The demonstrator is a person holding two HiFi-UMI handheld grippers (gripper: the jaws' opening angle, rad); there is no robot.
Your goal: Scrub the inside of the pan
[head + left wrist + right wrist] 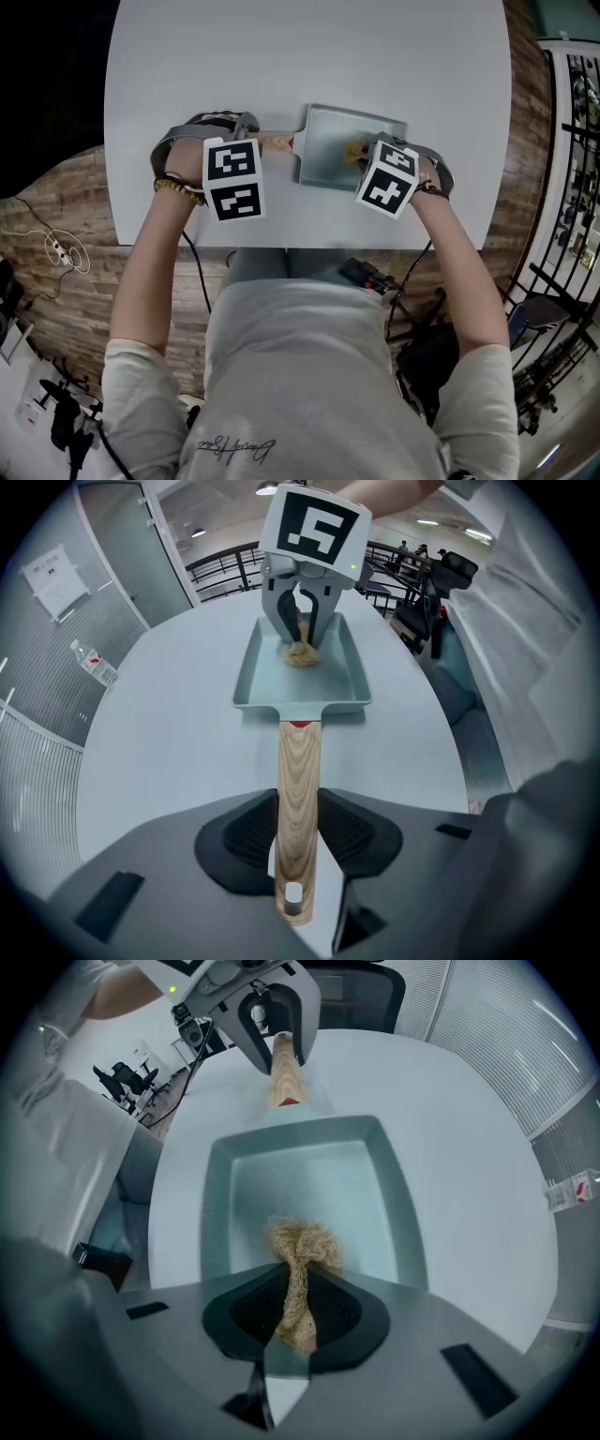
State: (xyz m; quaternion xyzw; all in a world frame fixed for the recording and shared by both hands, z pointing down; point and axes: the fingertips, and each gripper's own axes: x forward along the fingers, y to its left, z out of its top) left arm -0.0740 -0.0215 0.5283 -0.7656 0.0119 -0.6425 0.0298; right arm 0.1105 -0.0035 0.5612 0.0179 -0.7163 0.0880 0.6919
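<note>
A pale green rectangular pan [333,150] [342,682] [220,1213] lies on the white round table [309,66]. Its wooden handle [298,789] [273,142] [284,1080] points to the left in the head view. My left gripper [298,832] [225,150] is shut on that handle near its end. A tan fibrous scrubber [302,1251] [300,653] [356,150] rests on the pan's floor at the right side. My right gripper [298,1307] [380,164] points down into the pan, shut on the scrubber.
A person's torso and both forearms fill the lower head view. The table's near edge [281,246] lies just below the grippers. Wooden floor, cables [61,251] and black stands surround the table. A small bottle [94,665] stands by the glass wall at the left.
</note>
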